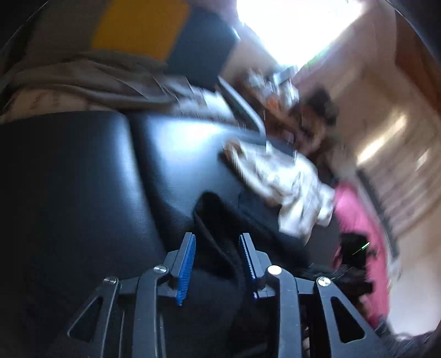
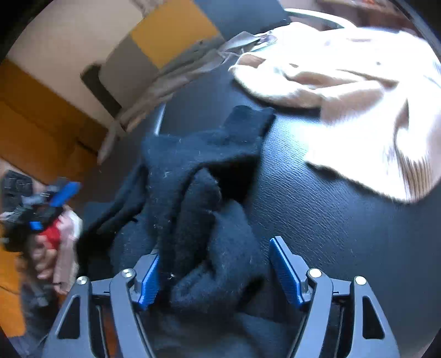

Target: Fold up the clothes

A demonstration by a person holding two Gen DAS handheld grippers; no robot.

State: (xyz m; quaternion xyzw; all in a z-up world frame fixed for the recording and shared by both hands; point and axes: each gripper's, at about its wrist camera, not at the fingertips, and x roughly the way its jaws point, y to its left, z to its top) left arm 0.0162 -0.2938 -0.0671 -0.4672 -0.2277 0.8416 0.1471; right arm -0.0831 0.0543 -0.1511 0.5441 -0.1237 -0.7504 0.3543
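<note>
A rumpled black fleece garment (image 2: 198, 192) lies on a black leather seat (image 2: 344, 220). My right gripper (image 2: 215, 250) straddles its near end, jaws wide; the left pad brushes the fleece while the right pad stands clear of it. In the left wrist view, my left gripper (image 1: 217, 238) hovers with its blue pads apart over a fold of the black garment (image 1: 217, 220), which neither pad presses. The left gripper (image 2: 55, 201), held in a person's hand, also shows at the left edge of the right wrist view. A pale beige garment (image 2: 344, 82) lies crumpled beyond the black one.
A taupe cloth (image 1: 82, 79) hangs over the seat's back, under yellow and dark panels (image 1: 137, 24). The pale garment (image 1: 289, 187) and something pink (image 1: 355, 220) sit at the seat's right edge. Blurred clutter (image 1: 289, 104) and bright floor lie beyond.
</note>
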